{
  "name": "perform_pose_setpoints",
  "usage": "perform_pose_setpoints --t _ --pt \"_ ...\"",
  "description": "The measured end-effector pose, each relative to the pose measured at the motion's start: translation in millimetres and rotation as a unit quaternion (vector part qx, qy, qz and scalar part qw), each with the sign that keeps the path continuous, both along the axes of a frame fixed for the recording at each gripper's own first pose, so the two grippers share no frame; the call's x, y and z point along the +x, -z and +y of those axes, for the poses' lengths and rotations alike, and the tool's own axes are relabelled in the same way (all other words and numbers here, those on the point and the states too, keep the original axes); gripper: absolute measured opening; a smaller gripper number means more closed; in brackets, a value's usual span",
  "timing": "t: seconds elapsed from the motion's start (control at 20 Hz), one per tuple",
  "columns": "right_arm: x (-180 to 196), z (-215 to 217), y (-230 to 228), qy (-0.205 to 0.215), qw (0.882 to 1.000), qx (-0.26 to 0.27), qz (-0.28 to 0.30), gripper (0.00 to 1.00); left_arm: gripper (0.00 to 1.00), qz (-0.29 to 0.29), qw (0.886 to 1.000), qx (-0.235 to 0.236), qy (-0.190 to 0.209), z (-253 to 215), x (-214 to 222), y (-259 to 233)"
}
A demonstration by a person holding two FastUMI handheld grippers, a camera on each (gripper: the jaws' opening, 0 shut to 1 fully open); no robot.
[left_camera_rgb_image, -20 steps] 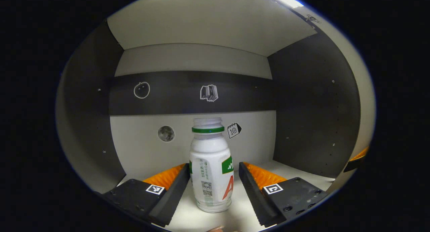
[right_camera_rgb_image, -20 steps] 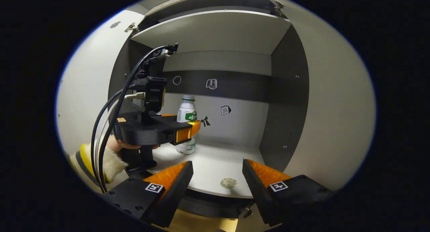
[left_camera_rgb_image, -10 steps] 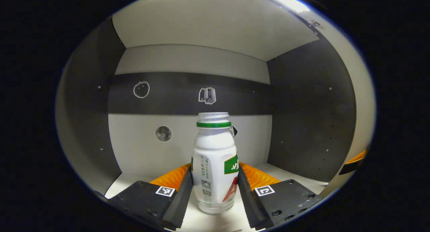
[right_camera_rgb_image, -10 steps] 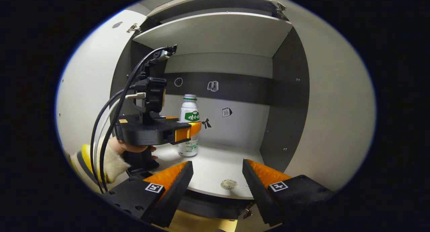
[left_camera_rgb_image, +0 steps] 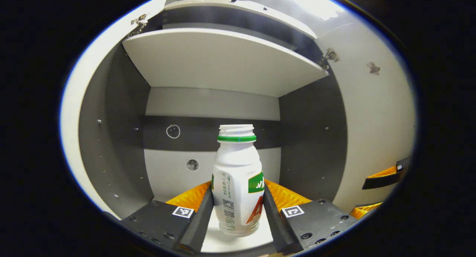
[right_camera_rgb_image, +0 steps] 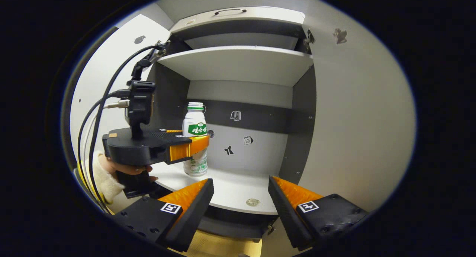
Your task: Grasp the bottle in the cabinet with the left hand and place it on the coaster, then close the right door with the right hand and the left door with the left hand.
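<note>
Both fingers of my left claw (left_camera_rgb_image: 238, 212) press on the white bottle (left_camera_rgb_image: 237, 182), one on each side of its lower body, so the claw is clenched on it. The bottle stands upright with its green-ringed neck uncapped, over the front edge of the cabinet's lower shelf (right_camera_rgb_image: 238, 188); I cannot tell whether its base touches the shelf. In the right gripper view my left claw (right_camera_rgb_image: 191, 151) grips the bottle (right_camera_rgb_image: 196, 128) near the shelf's front left corner. My right claw (right_camera_rgb_image: 241, 206) hangs released, fingers wide apart, before the shelf's front edge. Both doors stand open.
</note>
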State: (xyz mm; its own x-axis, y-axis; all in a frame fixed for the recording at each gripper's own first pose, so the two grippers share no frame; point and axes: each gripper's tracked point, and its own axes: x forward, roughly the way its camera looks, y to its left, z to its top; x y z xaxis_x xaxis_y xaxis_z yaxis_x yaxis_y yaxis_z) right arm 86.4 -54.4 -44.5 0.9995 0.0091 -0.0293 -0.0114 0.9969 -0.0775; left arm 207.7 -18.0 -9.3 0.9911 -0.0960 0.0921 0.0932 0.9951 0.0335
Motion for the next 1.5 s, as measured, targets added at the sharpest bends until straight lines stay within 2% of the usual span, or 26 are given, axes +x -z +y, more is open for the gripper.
perform_pose_setpoints --t 0.3,0.35,0.5,0.65,0.95,1.1,1.25,1.35,1.5 --pt "-67.8 11.0 -5.5 0.041 0.999 0.024 0.003 0.98 0.71 0.005 0.999 0.023 0.022 -12.3 -87.5 6.4" --pt "-78.0 12.1 -6.0 0.049 0.999 0.024 0.003 0.95 0.71 0.005 0.999 0.021 0.028 -14.8 -100.1 9.2" --pt "-108.7 12.3 0.4 0.078 0.997 0.012 0.009 0.97 0.71 0.015 0.998 0.018 0.066 -31.4 -138.9 24.4" --pt "-131.3 8.7 8.3 0.095 0.995 0.001 0.018 0.98 0.71 0.031 0.996 0.013 0.086 -44.4 -169.9 50.6" --pt "-160.8 -7.3 14.0 0.094 0.995 -0.008 0.012 0.97 0.71 0.052 0.995 -0.004 0.084 -66.1 -228.3 100.6" --pt "-175.2 -8.4 39.4 0.063 0.997 -0.002 0.036 0.98 0.72 0.057 0.996 -0.010 0.069 -74.3 -247.1 132.7" --pt "-193.3 -13.6 64.6 0.039 0.998 -0.003 0.042 0.98 0.72 0.061 0.993 -0.063 0.075 -92.2 -263.2 174.5" --pt "-205.7 -15.2 81.9 0.027 0.999 0.003 0.045 0.98 0.72 0.058 0.993 -0.084 0.063 -98.1 -272.3 203.4" --pt "-219.2 -21.3 115.6 0.015 0.999 0.011 0.049 0.98 0.72 0.050 0.994 -0.084 0.050 -108.8 -284.8 250.4"
